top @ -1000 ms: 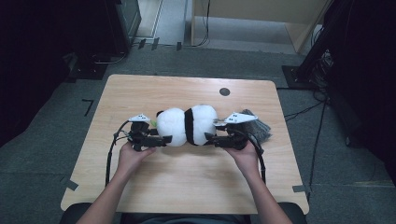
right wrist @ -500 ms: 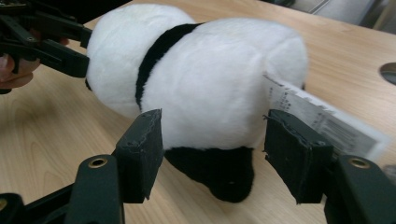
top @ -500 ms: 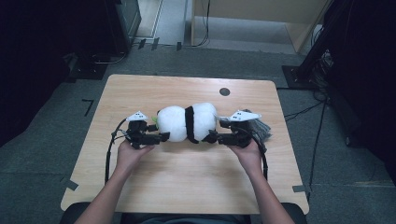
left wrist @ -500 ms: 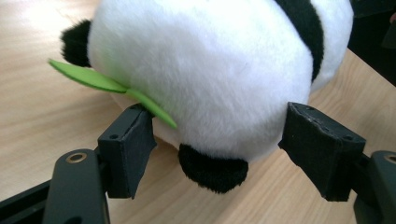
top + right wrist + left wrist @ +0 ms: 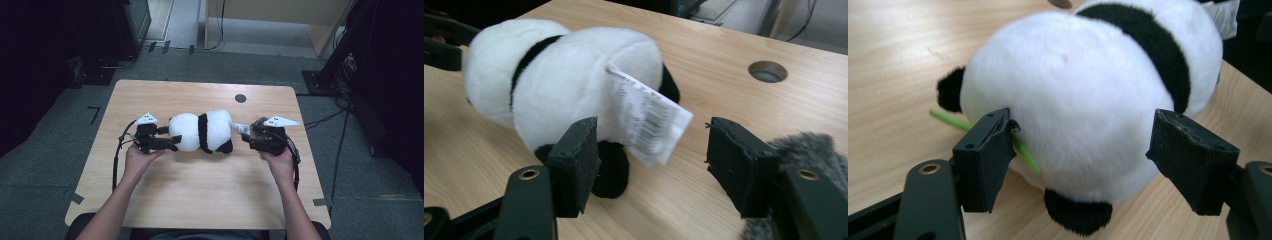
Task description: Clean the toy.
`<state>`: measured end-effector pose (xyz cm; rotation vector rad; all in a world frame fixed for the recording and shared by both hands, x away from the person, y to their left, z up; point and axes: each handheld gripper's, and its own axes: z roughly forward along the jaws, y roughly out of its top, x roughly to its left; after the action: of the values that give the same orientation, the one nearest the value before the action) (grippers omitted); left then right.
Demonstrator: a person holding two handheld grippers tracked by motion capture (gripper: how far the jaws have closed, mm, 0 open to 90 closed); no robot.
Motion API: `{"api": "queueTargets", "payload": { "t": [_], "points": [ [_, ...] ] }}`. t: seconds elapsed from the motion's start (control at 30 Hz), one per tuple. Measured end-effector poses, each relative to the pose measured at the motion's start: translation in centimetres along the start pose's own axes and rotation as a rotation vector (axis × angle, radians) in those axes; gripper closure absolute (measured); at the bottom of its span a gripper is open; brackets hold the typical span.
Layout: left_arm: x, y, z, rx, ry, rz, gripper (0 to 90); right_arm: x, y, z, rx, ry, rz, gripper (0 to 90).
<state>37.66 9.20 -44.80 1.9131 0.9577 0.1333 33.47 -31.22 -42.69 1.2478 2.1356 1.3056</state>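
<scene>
Now pulls clear of the panda plush (image 5: 200, 131), as to the right gripper (image 5: 247, 137): a second ago pressed close against the toy's 3 o'clock end, at present stands off toward 3 o'clock with bare table (image 5: 200, 200) between. Keeps its jaws wide apart and grips nothing; frames only the white sewn-in tag (image 5: 649, 120), which hangs in the gap without touching either pad. Sits just beside a patch of grey fur (image 5: 804, 150) (another soft toy, probably).

Holds station at the 9 o'clock end, as to the left gripper (image 5: 167, 140). Straddles the rounded white end of the plush, one pad dug into the fur next to a green sprig (image 5: 1023, 152), the other pad at the fur's edge. Cannot tell whether that amounts to a real squeeze.

Leaves the panda lying lengthwise at mid-table, 9 to 3 o'clock, with the round cable hole (image 5: 240, 98) at about 1 o'clock from it.

Suggests a two-sided hold given up on one side. Means the toy now depends on the left claw alone, so probably a regrip, perhaps at the tag.
</scene>
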Motion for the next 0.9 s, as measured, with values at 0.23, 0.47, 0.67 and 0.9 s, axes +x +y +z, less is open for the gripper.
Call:
{"api": "queueTargets", "payload": {
  "t": [0.23,0.47,0.67,0.9],
  "points": [
    [0.1,1.2,0.7,-0.014,0.025,0.049,24.3,-1.5,-0.4,-0.6,-0.012,-0.041,0.018,37.9],
    [1.2,0.5,1.8,-0.031,0.03,0.07,16.1,-3.4,-1.2,-0.8,-0.029,-0.09,-0.004,38.0],
    [1.6,0.3,2.2,-0.013,0.009,0.029,11.7,-5.5,-2.4,0.1,-0.019,-0.108,0.021,38.0],
    [1.9,0.2,2.5,0.004,-0.001,0.015,12.8,-7.5,-3.7,1.0,0.01,-0.162,0.042,38.6]
  ]
}}
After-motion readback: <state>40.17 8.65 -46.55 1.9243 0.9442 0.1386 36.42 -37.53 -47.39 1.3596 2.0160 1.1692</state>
